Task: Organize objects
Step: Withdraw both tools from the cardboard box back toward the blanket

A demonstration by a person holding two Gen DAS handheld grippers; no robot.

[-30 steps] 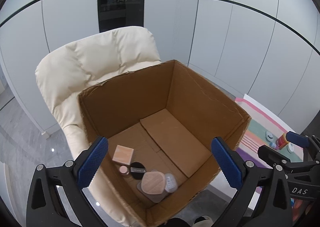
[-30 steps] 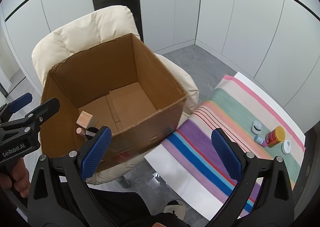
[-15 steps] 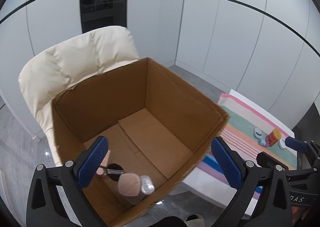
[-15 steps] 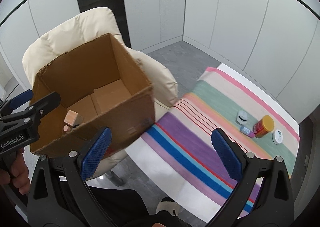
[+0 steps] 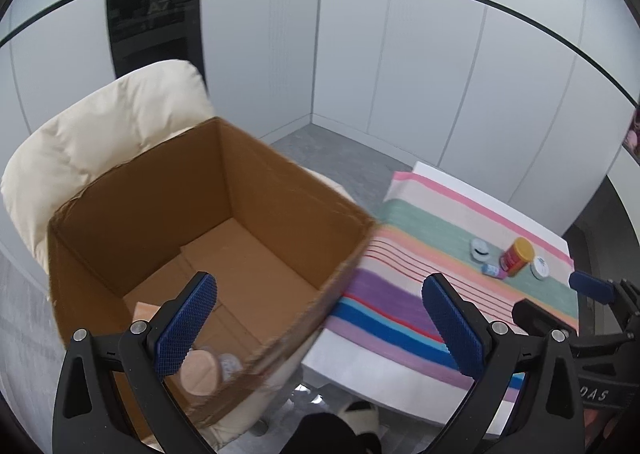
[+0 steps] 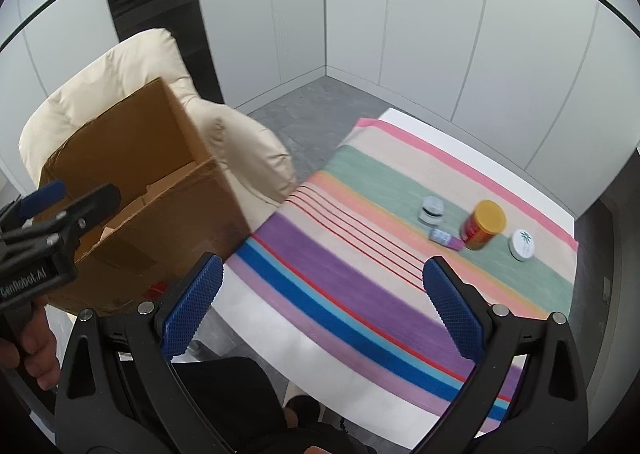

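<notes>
Cardboard box point(image 5: 224, 214) sits on a cream padded chair point(image 5: 100, 130), right under and ahead of the left hand-held gripper point(image 5: 320, 328), whose blue pads are spread wide with nothing between them. Down in the box's near corner you can see a round wooden-lidded jar point(image 5: 200, 372) and a small tan block point(image 5: 146, 312). Right hand-held gripper point(image 6: 326, 308) is spread wide and empty too, hovering over the striped cloth point(image 6: 360, 282) on the table point(image 6: 272, 330). Well ahead of it, to its right: a red jar with a yellow lid point(image 6: 483, 224), a white round tin point(image 6: 522, 244), a clear little pot point(image 6: 431, 210) and a tiny blue bottle point(image 6: 442, 237) lying against the red jar.
</notes>
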